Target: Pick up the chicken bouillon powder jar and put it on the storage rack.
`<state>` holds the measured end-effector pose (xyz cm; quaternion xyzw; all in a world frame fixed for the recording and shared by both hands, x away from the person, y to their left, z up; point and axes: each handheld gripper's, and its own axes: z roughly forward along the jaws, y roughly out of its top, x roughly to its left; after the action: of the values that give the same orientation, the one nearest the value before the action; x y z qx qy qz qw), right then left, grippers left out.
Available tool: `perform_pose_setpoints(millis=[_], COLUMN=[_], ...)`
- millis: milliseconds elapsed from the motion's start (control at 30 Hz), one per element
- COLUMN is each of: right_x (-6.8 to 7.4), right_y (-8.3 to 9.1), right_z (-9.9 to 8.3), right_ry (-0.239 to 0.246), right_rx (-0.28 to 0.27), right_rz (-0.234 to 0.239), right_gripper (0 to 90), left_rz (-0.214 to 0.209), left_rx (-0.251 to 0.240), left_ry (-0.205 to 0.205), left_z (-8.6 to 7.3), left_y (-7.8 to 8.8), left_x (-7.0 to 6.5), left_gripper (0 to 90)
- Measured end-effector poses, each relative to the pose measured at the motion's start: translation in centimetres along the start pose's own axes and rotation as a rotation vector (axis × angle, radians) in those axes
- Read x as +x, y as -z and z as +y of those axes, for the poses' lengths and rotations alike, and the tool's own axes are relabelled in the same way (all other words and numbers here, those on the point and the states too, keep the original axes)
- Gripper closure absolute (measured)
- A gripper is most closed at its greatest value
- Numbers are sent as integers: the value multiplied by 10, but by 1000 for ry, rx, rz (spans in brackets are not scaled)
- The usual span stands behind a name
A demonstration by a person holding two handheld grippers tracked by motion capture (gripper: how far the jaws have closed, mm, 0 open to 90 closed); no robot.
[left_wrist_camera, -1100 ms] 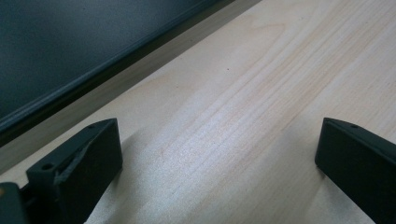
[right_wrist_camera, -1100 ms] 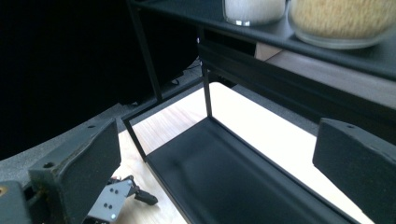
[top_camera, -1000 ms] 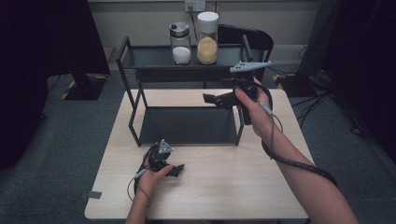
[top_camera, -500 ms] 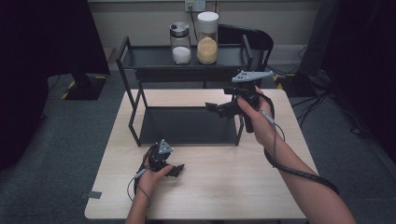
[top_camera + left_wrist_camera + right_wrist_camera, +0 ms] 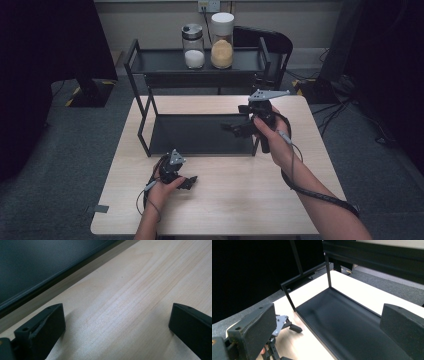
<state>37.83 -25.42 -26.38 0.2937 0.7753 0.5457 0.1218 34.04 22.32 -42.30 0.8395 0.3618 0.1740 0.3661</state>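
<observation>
Two grippers are in my hands, and both stand with their jaws spread wide and nothing between them. My right gripper (image 5: 235, 129) hangs in the air over the right end of the black rack's lower shelf (image 5: 200, 135), just inside the rack's front right post, with its jaws pointing left across the shelf; in the right gripper view its jaws frame that dark shelf floor, and the grey plate of the other gripper shows low at the left. My left gripper (image 5: 187, 182) lies low on the wooden table (image 5: 240, 200), near the front edge and left of the middle, just in front of the shelf's front rim; the left gripper view shows its jaws apart over bare wood grain, with the shelf's dark rim running across the upper left.

Farther out, the two-tier black rack (image 5: 137, 95) stands on the back half of the table. On its upper shelf, toward the middle, a glass jar of white powder (image 5: 193, 46) with a grey lid stands just beside a taller jar of yellow-brown grains (image 5: 222, 40) with a white lid; the two stand upright, and I cannot tell whether they touch.
</observation>
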Motion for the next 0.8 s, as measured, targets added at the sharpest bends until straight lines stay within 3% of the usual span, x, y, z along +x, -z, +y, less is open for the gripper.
perform_pose_setpoints(millis=[800], right_x=[-13], right_y=[-6], right_z=[-55], right_ry=[-51], right_rx=[28], right_rz=[-15], right_gripper=[0], left_rz=[0], left_rx=[1], left_ry=[-1], left_z=[0], left_y=[0], left_x=[0], left_gripper=[0])
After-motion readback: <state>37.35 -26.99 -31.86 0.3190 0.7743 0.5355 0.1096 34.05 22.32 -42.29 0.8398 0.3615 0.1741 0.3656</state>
